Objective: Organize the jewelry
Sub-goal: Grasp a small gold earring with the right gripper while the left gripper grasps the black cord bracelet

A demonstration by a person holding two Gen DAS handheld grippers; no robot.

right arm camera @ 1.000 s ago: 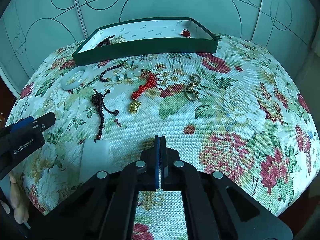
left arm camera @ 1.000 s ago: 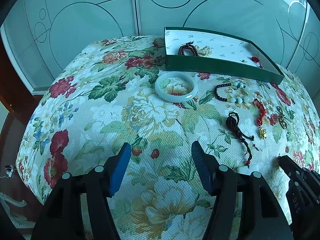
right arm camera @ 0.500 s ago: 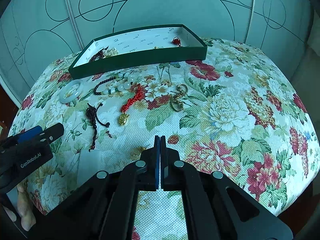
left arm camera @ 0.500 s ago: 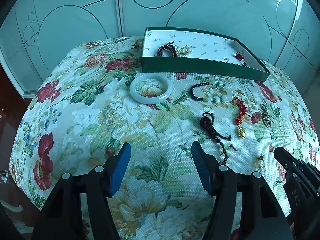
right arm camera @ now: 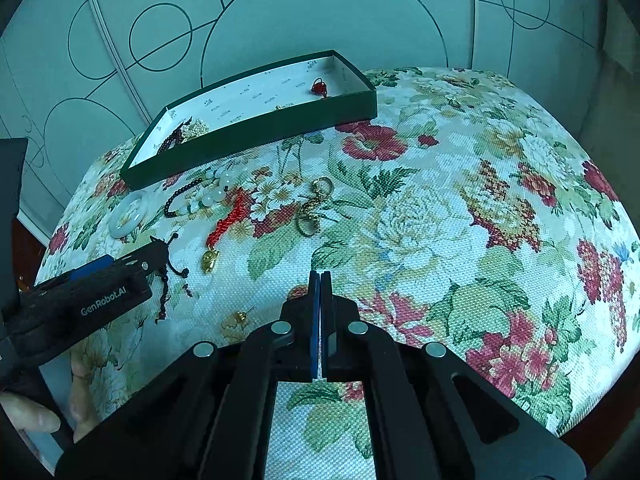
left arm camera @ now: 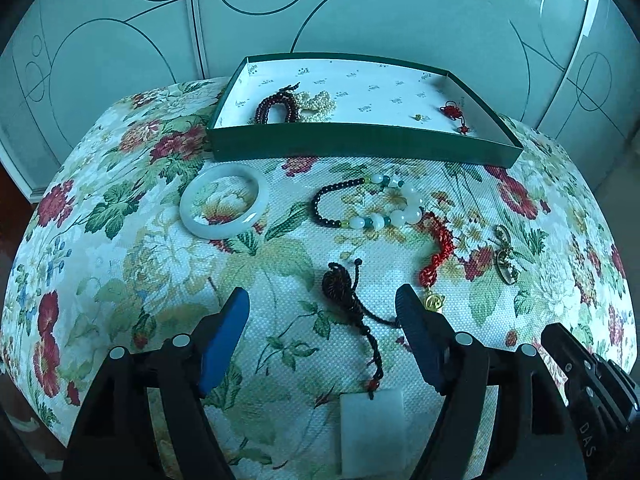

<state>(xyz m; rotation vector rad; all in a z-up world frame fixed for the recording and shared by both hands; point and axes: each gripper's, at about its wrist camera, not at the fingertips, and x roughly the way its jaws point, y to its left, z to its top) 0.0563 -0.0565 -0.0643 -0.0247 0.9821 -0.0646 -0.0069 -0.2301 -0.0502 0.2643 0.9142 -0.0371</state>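
My left gripper (left arm camera: 321,303) hangs over the floral cloth with its jaws opening. Nothing is gripped. A dark cord pendant (left arm camera: 343,288) lies on the cloth between the fingers, apart from both pads, and its white jade slab (left arm camera: 372,428) lies nearer the camera. Beyond it lie a pale jade bangle (left arm camera: 222,206), a black-and-white bead bracelet (left arm camera: 372,206), a red tassel with a gold charm (left arm camera: 438,248) and a brass ornament (left arm camera: 505,260). The green tray (left arm camera: 360,140) at the back holds dark red beads (left arm camera: 276,108), pearls (left arm camera: 314,102) and a red knot (left arm camera: 452,112). My right gripper (right arm camera: 320,276) is shut and empty, to the right of the jewelry.
The floral-covered table (right arm camera: 460,220) curves down to edges on all sides. Frosted glass panels (left arm camera: 120,60) with circle lines stand right behind the tray. A person's fingers (right arm camera: 32,416) show at the lower left of the right wrist view.
The left gripper has slid right, so the dark cord pendant now lies between its fingers, and its jaws stand wider. The right gripper has rolled and shifted, staying shut.
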